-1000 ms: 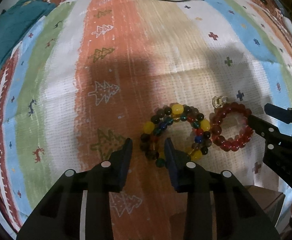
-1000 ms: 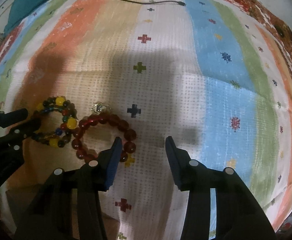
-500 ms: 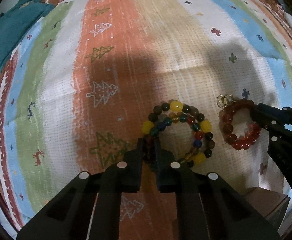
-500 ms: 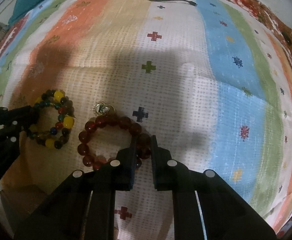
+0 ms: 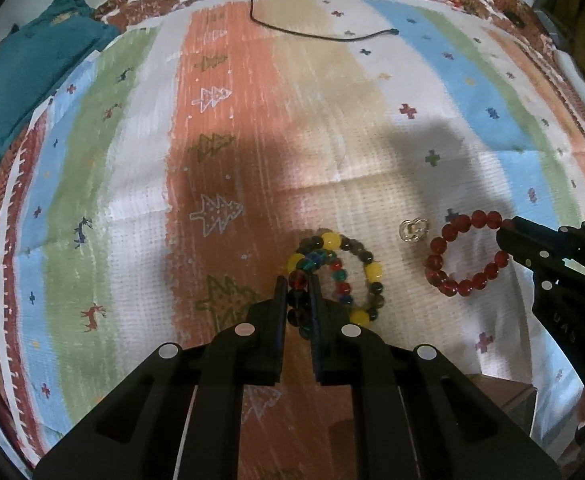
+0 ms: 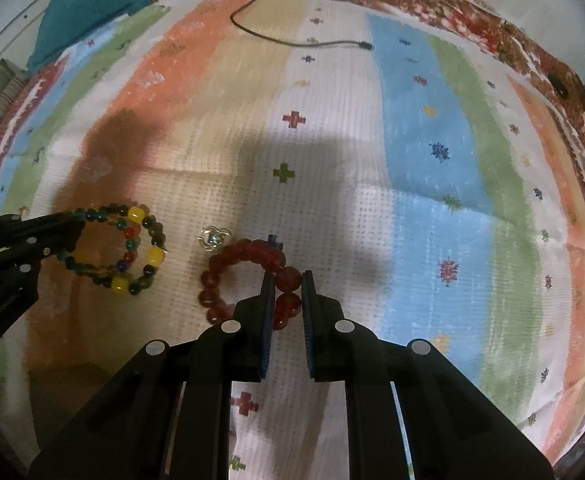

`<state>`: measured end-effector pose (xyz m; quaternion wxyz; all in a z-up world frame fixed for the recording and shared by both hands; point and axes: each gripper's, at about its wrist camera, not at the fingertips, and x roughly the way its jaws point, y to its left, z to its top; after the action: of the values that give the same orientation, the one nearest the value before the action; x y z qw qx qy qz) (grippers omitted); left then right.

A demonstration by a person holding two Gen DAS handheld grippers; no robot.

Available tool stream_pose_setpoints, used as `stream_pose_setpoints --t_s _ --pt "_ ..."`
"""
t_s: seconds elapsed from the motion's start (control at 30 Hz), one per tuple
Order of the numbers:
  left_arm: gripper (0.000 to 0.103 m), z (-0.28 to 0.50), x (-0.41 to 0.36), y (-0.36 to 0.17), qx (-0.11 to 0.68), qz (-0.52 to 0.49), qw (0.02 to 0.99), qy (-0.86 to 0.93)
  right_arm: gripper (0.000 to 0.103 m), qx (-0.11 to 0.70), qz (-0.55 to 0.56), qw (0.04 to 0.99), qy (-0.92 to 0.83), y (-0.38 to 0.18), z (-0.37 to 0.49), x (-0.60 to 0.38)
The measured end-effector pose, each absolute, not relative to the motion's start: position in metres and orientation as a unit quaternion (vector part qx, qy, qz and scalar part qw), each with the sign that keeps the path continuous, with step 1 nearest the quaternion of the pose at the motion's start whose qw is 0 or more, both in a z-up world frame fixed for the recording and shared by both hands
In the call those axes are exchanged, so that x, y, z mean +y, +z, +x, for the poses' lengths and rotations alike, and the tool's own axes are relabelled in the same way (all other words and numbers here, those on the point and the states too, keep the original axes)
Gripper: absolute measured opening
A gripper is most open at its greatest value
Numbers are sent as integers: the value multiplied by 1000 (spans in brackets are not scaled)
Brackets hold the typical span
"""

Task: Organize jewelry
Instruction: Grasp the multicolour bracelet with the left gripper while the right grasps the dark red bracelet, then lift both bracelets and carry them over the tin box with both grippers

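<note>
red bracelet point(image 6: 248, 276) pinched by right gripper point(image 6: 286, 280), cloth point(image 6: 432, 200) beyond bare.

the cloth point(image 5: 312, 152) runs in broad stripes of orange, tan, white, blue and green, sprinkled with small crosses, tree outlines and tiny deer, and edged in a red-brown and white border. one bracelet point(image 5: 334, 276) mixes yellow, dark brown, green, blue and red beads, while the other bracelet point(image 5: 466, 254) is all deep red beads with a clear, silvery charm point(image 5: 412, 231) beside it. both grippers point(image 5: 297, 300) point(image 6: 287, 296) are black with small white dots, a thin black cable point(image 6: 292, 38) crosses the stripes, and a teal fabric point(image 5: 36, 68) lies at the far left.
</note>
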<state>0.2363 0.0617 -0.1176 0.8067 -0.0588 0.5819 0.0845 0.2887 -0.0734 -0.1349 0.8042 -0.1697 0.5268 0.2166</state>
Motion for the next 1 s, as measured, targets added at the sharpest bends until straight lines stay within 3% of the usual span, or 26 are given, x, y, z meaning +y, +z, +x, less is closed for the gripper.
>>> stream_pose_setpoints --t_s 0.37,0.7,1.0 --pt "11 230 66 -133 603 -59 790 96 14 523 -170 804 227 -129 291 -76" --pt "22 233 70 -141 613 -61 781 102 14 526 -170 802 226 -131 292 -74" --pt "21 236 69 -153 625 -57 773 94 14 528 -173 801 224 -135 293 -73"
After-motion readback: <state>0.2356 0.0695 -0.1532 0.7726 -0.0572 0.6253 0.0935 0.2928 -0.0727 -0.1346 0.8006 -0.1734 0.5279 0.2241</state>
